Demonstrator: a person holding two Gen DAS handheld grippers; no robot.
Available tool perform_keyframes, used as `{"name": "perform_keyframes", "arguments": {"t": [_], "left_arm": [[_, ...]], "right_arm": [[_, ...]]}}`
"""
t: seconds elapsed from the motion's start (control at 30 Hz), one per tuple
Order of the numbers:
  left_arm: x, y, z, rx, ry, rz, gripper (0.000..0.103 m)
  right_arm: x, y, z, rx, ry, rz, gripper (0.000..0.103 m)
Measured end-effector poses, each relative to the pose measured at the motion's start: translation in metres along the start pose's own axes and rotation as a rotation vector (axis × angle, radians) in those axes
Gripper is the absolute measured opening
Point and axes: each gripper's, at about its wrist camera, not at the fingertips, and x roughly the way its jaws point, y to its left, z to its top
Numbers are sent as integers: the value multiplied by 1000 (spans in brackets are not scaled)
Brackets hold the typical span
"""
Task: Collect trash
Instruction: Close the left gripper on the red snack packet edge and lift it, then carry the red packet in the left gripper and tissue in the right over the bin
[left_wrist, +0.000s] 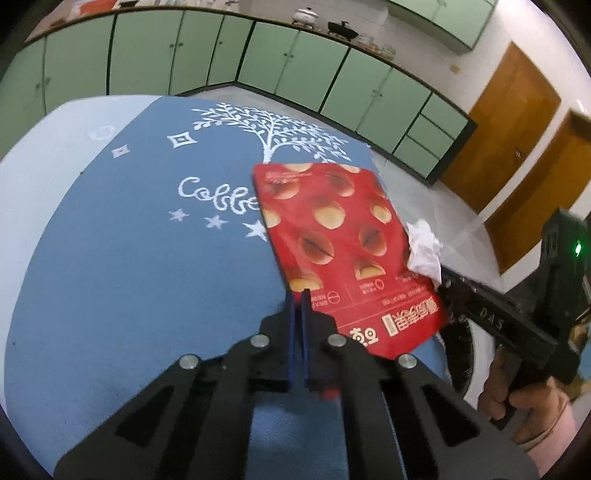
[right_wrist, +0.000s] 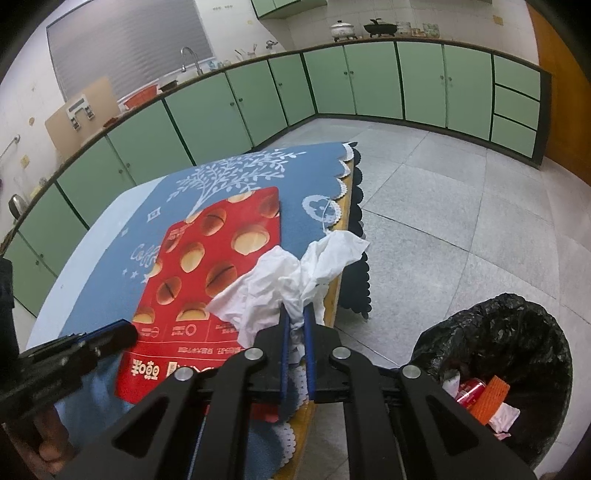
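**Kitchen worktop, trash in hand**

Blue cloth (right_wrist: 110, 288) covers the worktop; its near edge is cut off. Red snack pouch (left_wrist: 332, 236): lower edge pinched in the closed jaws of the left gripper (left_wrist: 298, 295). White tissue (right_wrist: 291, 280): clamped by the right gripper (right_wrist: 296, 314), partly hiding the pouch. Black-lined bin (right_wrist: 517, 332) stands on the floor, contents half obscured.

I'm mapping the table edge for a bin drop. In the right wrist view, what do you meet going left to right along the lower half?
Left tool shut on the red snack pouch → crumpled white tissue pinched by the right tool → black-lined trash bin on the floor.
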Motion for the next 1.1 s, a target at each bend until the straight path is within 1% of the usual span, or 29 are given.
{"name": "perform_keyframes", "arguments": {"t": [0.1,0.17,0.3,0.53,0.63,0.83,1.0,1.1], "left_arm": [[-10,-9,2,41,-53,21,0],[-18,-14,5,58,-82,19,0],[-27,-12,11,57,-114,16,0],[-41,-13,17,50,-152,-1,0],[-44,-18,19,47,-159,-26,0],[-46,-38,24,64,-179,-83,0],[-46,-68,28,93,-191,-144,0],[-44,-95,28,127,-187,-190,0]], "right_arm": [[0,3,0,-16,-2,-11,8],[-1,2,0,-12,-4,-10,7],[-4,0,0,-5,-6,-5,7],[-22,-5,5,-3,-46,-24,7],[-33,-10,7,8,-66,-37,7],[-63,-34,7,43,-111,-81,7],[-91,-60,3,78,-143,-128,7],[-105,-76,-1,104,-159,-150,7]]}}
